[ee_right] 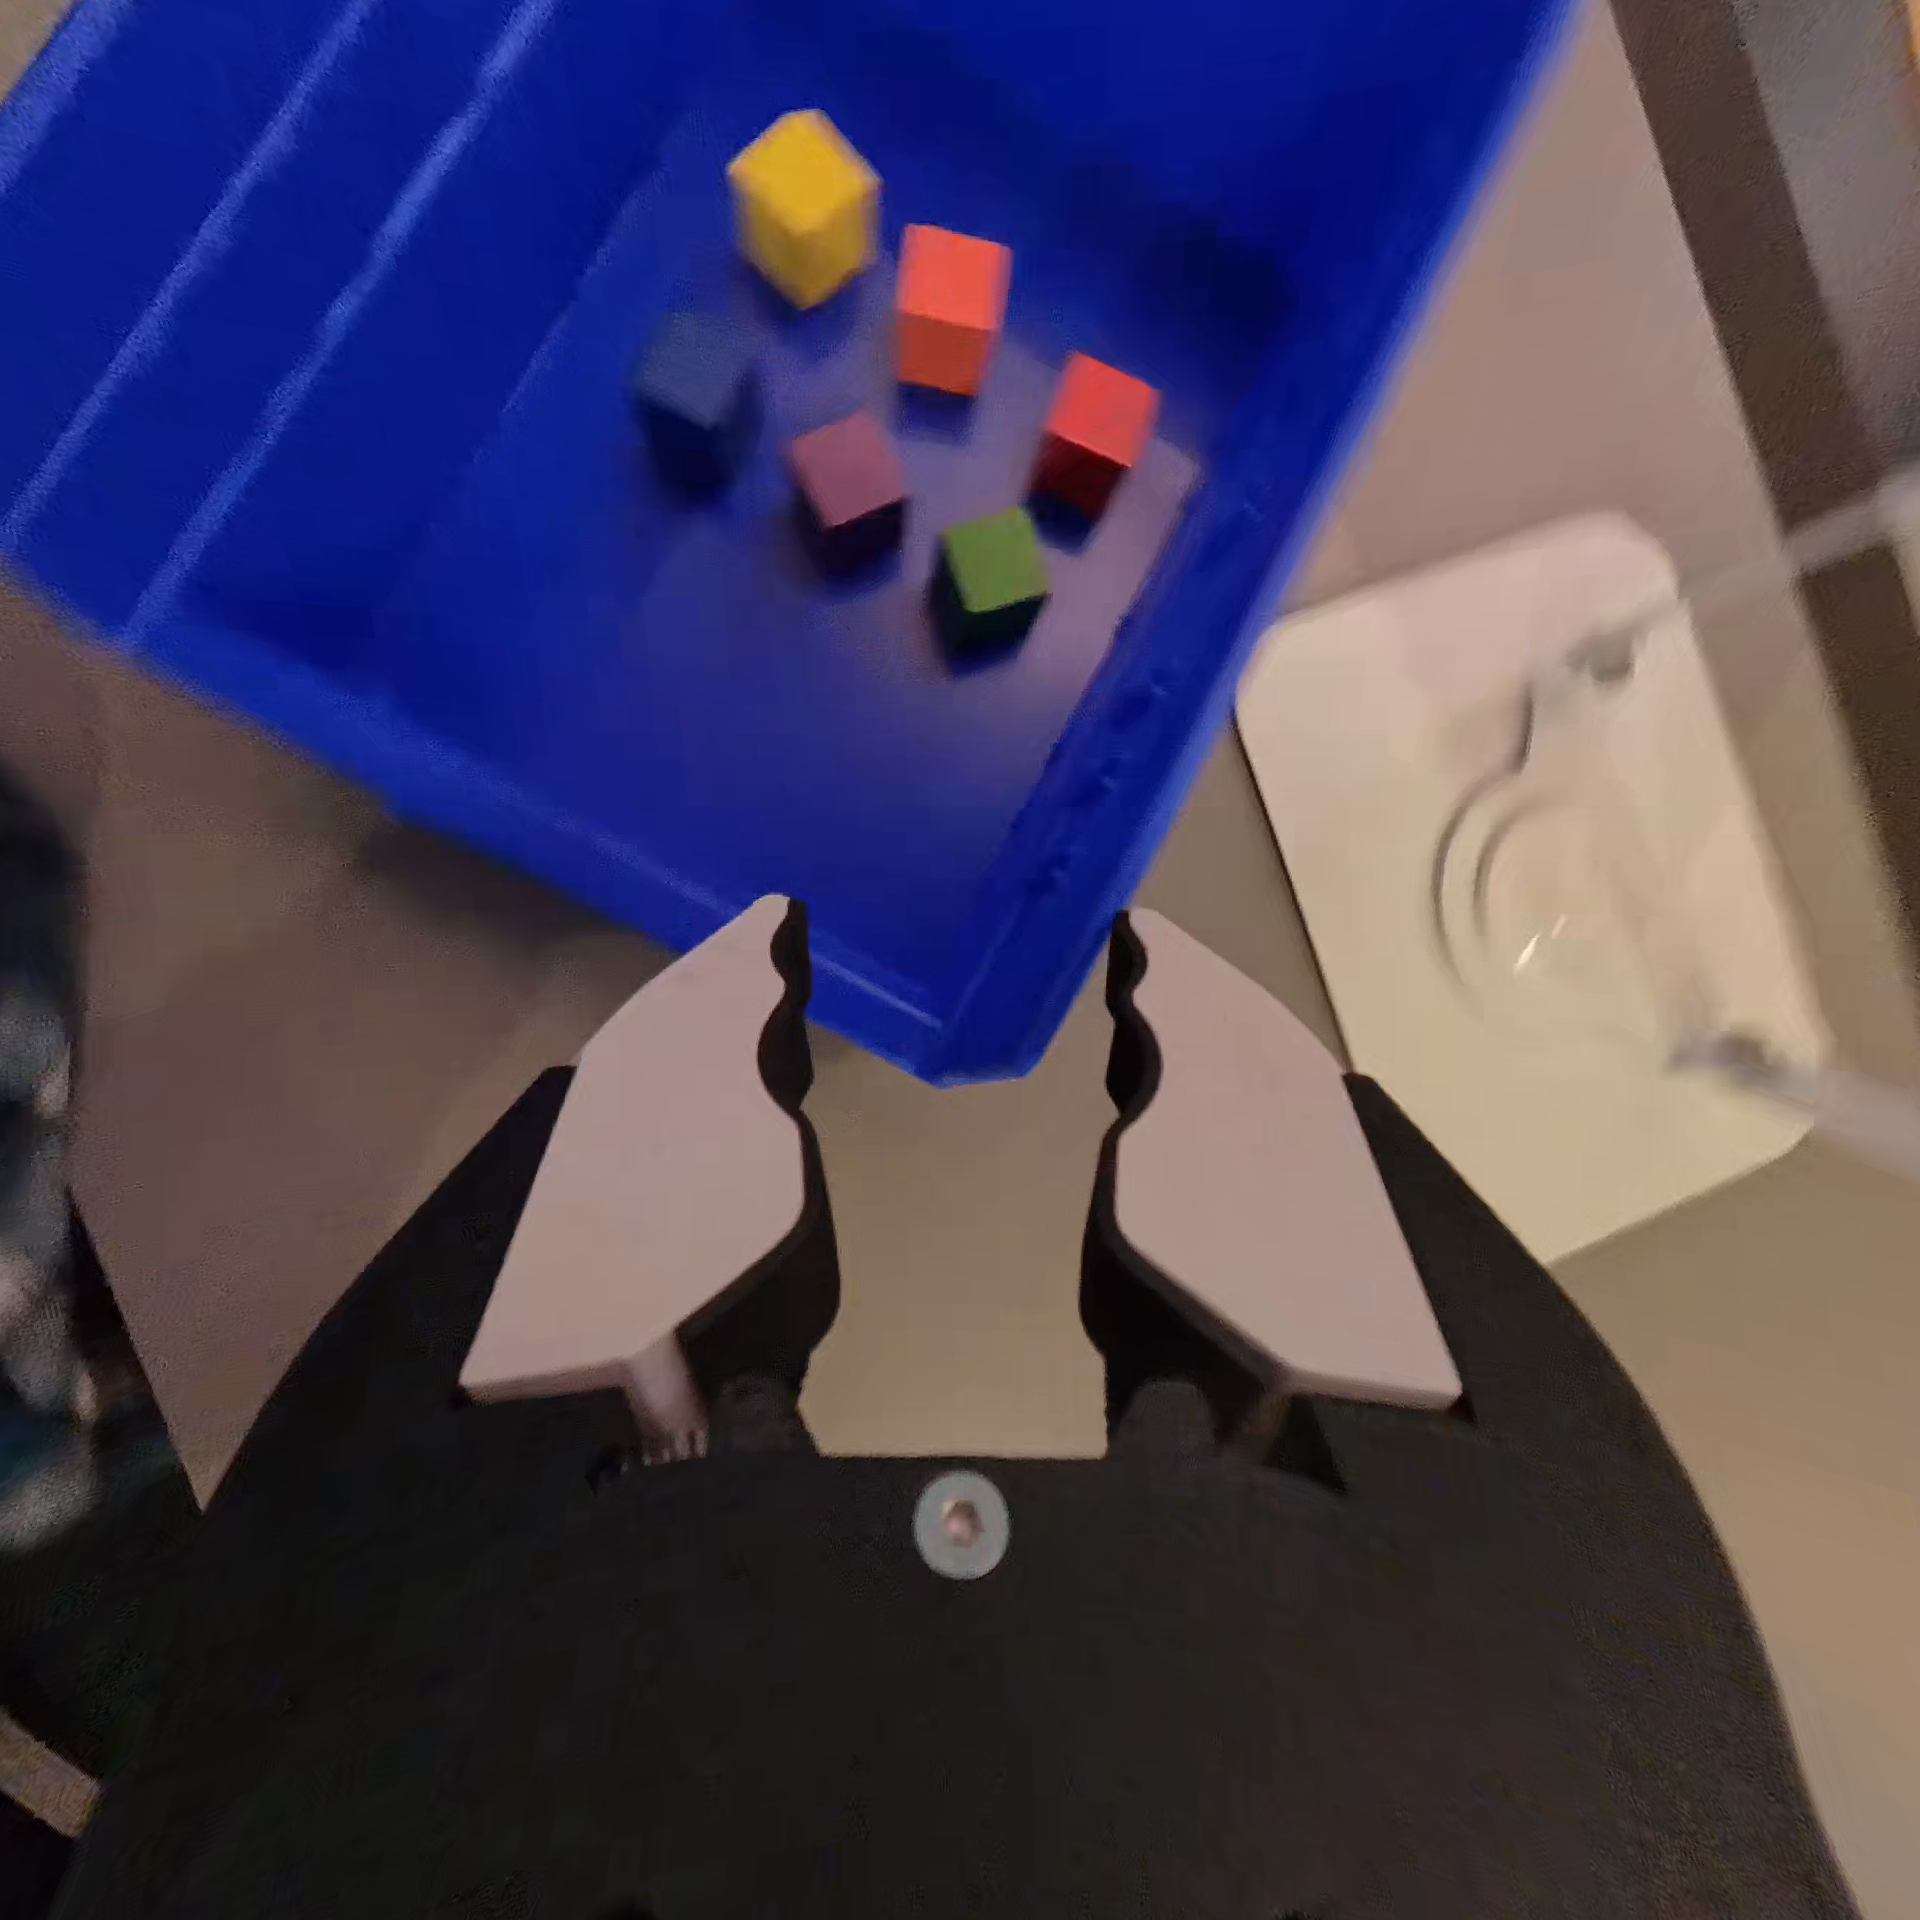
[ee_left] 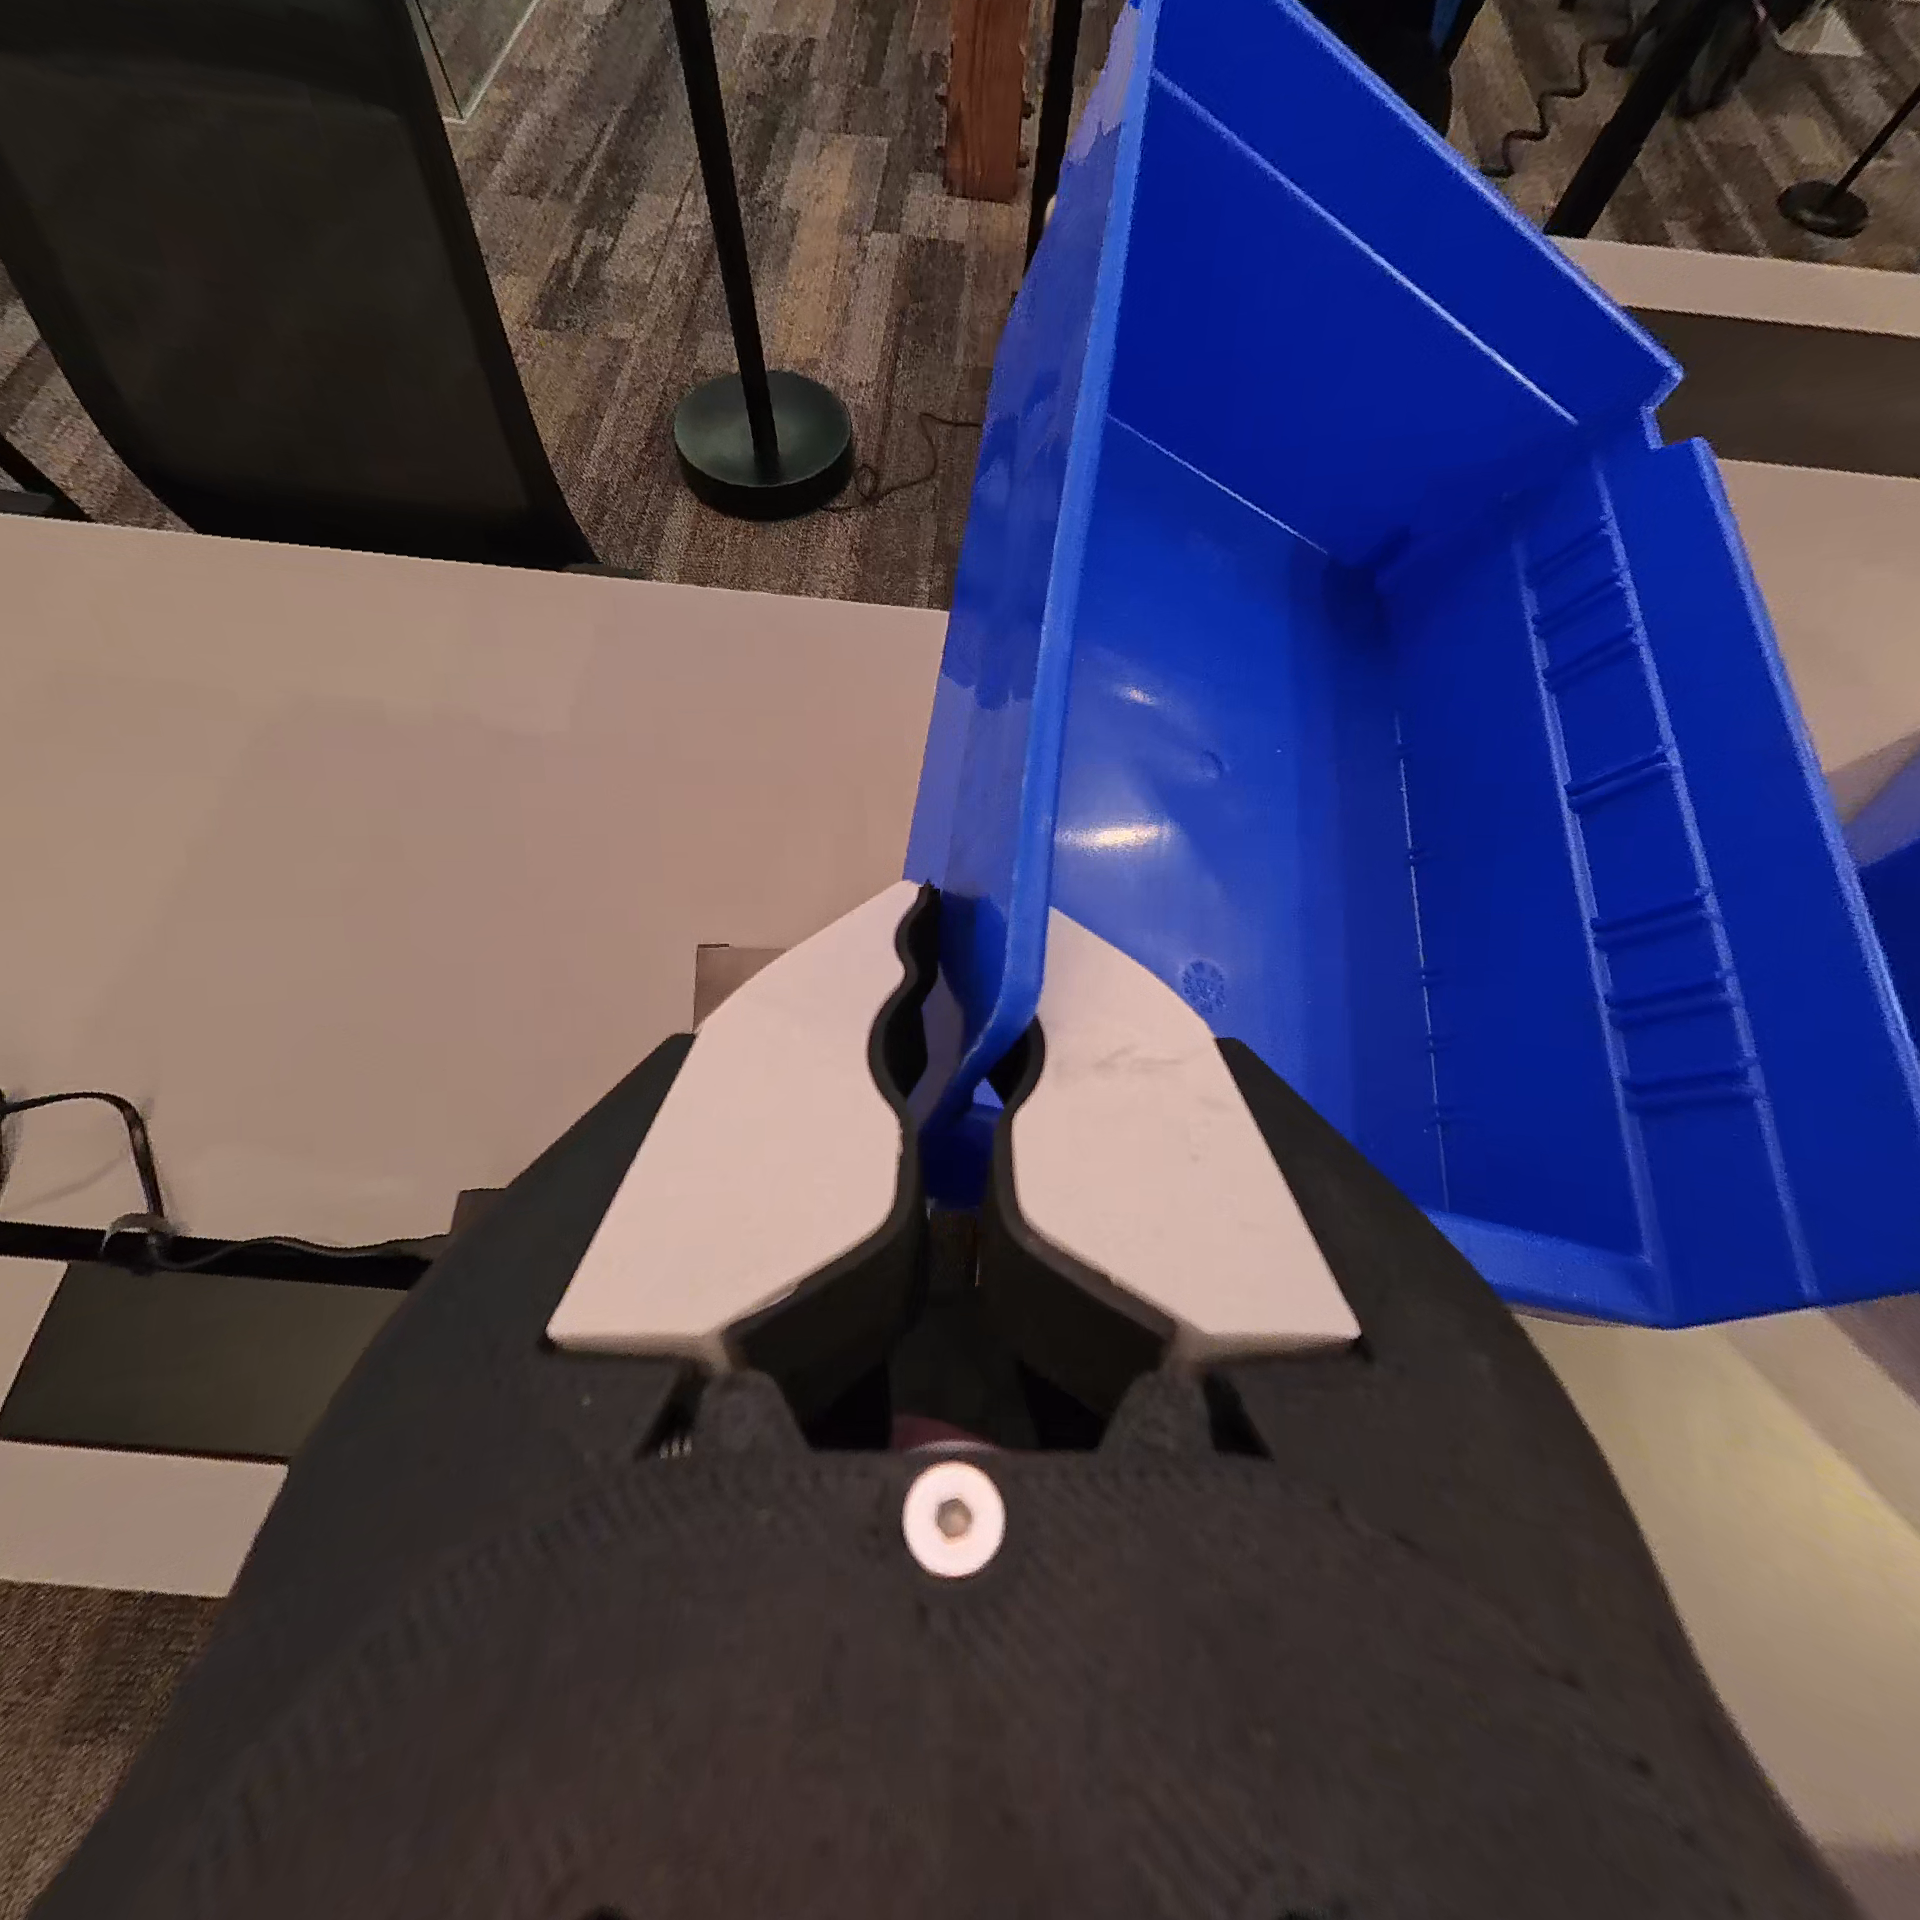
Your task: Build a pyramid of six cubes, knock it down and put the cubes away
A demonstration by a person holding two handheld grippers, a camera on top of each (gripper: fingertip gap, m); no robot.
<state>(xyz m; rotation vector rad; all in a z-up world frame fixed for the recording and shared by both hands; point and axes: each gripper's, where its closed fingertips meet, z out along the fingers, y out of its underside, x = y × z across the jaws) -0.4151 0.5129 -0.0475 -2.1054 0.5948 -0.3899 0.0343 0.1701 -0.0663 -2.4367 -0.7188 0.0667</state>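
My left gripper (ee_left: 987, 935) is shut on the side wall of the blue bin (ee_left: 1299, 727) and holds it tilted above the table (ee_left: 416, 779); the part of the bin's inside seen in the left wrist view is bare. In the right wrist view the bin (ee_right: 312, 364) holds several cubes: yellow (ee_right: 805, 203), orange (ee_right: 951, 307), red (ee_right: 1096, 431), blue (ee_right: 691, 390), purple (ee_right: 847, 478) and green (ee_right: 987, 571). My right gripper (ee_right: 956, 925) is open. The bin's near corner lies between its fingers, which do not touch it.
A white board (ee_right: 1382, 1039) with a clear glass item (ee_right: 1538, 883) lies right of the bin. Beyond the table's far edge stand a black post base (ee_left: 764, 447) and a dark chair (ee_left: 260, 260). A cable (ee_left: 135, 1143) runs at the left. One gripper's finger ends stand about 55 cm off the other's.
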